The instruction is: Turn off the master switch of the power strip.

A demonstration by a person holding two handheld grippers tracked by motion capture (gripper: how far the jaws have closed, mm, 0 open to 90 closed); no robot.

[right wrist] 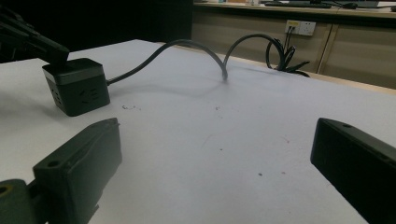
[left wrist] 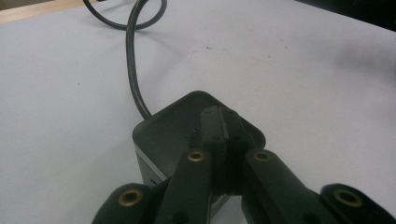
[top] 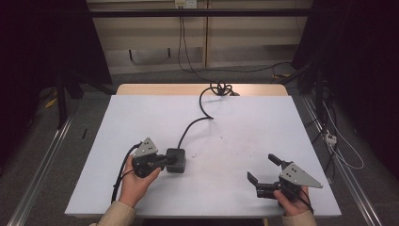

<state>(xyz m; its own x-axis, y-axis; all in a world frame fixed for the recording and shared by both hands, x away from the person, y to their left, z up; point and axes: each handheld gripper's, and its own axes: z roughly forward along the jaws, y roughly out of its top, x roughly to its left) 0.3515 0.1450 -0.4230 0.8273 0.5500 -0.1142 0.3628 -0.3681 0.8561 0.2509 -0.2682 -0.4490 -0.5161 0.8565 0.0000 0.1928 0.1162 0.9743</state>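
A black cube-shaped power socket (top: 177,161) (left wrist: 170,128) (right wrist: 80,88) stands on the white table (top: 244,122), left of the middle. Its dark cable (top: 203,106) (left wrist: 132,70) (right wrist: 187,46) curves away to the far edge. My left gripper (top: 168,158) (left wrist: 222,120) is shut, its joined tips lying over the top of the cube; from the right gripper view the left gripper (right wrist: 55,48) appears to rest on the cube's top edge. My right gripper (top: 261,167) (right wrist: 215,131) is open near the front right, holding nothing, jaws aimed toward the cube.
The cable bunches into a coil (top: 220,88) (right wrist: 282,53) at the table's far edge and runs up to a wall outlet (right wrist: 301,27). Metal rails and loose wires (top: 331,138) lie on the floor beside the table. A few small dark marks dot the tabletop.
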